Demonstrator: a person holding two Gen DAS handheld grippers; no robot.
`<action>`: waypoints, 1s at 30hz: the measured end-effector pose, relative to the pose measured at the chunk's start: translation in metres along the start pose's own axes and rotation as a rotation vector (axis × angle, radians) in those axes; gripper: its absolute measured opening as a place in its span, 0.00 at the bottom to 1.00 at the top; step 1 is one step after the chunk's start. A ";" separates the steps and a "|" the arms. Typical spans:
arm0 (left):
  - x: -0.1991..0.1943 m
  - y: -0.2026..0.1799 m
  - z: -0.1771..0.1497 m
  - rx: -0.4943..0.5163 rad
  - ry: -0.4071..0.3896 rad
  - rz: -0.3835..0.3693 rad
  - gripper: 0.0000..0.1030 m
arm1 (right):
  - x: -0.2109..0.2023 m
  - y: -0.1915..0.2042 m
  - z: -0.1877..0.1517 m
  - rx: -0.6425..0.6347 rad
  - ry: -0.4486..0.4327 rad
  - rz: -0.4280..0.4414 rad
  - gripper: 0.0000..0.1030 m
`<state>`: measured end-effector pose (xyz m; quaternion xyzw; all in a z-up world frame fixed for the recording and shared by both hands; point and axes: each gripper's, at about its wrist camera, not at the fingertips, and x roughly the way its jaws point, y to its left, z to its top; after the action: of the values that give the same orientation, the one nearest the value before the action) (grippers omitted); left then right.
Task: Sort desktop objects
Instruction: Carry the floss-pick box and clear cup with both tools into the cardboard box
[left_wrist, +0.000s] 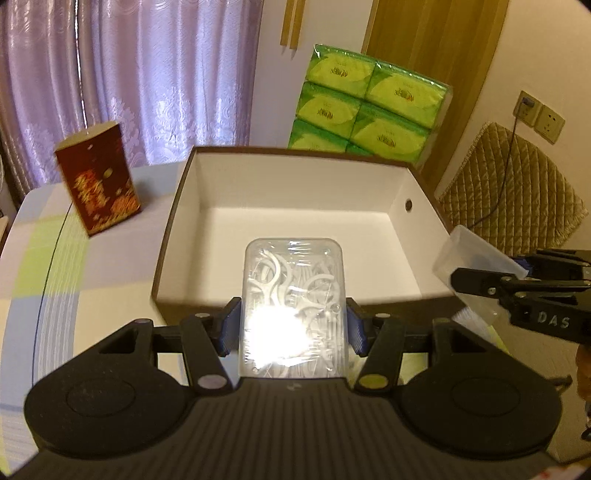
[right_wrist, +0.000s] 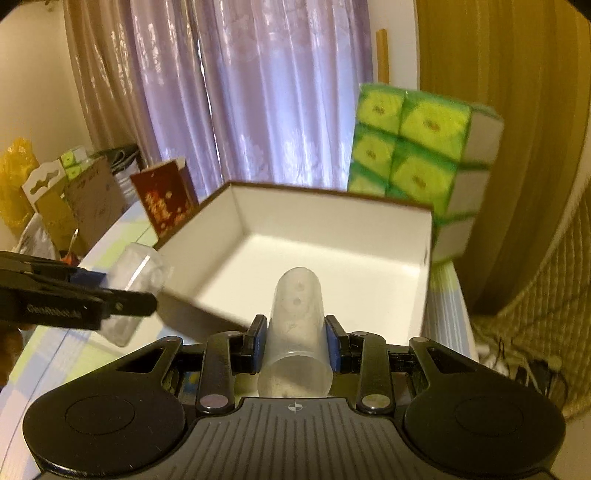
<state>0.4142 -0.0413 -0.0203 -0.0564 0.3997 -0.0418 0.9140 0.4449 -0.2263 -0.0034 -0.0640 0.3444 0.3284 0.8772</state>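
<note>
Step in hand: carry to white box (left_wrist: 295, 177). My left hand-held gripper (left_wrist: 293, 325) clamps floss-pick case (left_wrist: 293, 291) above its near wall; right hand-held gripper (right_wrist: 295, 341) grips clear tube (right_wrist: 295, 328) there too. Next: advance over the box's floor, lower, release both.

**Glare, blur and cut-off edges**

A white glare patch covers the near half of the clear rectangular plastic box of white floss picks (left_wrist: 293, 306), so its contents there cannot be read. The near wall of the open white-lined cardboard box (left_wrist: 295, 184) is partly hidden behind it. The frosted translucent plastic tube (right_wrist: 297, 325) shows only faint, unreadable dots inside. The stack of green tissue packs (right_wrist: 417, 155) is blurred, its print illegible, its base hidden behind the cardboard box. The dark red printed carton (left_wrist: 98, 177) is smeared. The black right gripper (left_wrist: 524, 291) is cut off by the right edge of the left wrist view.
</note>
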 end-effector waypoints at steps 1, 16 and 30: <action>0.007 0.000 0.007 -0.002 0.003 -0.003 0.51 | 0.009 -0.002 0.007 -0.002 0.001 -0.002 0.29; 0.138 0.018 0.051 -0.058 0.246 0.054 0.51 | 0.134 -0.034 0.034 -0.011 0.216 -0.054 0.29; 0.181 0.015 0.049 -0.024 0.358 0.100 0.51 | 0.170 -0.051 0.035 0.020 0.326 -0.016 0.29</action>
<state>0.5729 -0.0453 -0.1205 -0.0391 0.5586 -0.0007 0.8285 0.5886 -0.1635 -0.0924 -0.1106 0.4847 0.3032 0.8130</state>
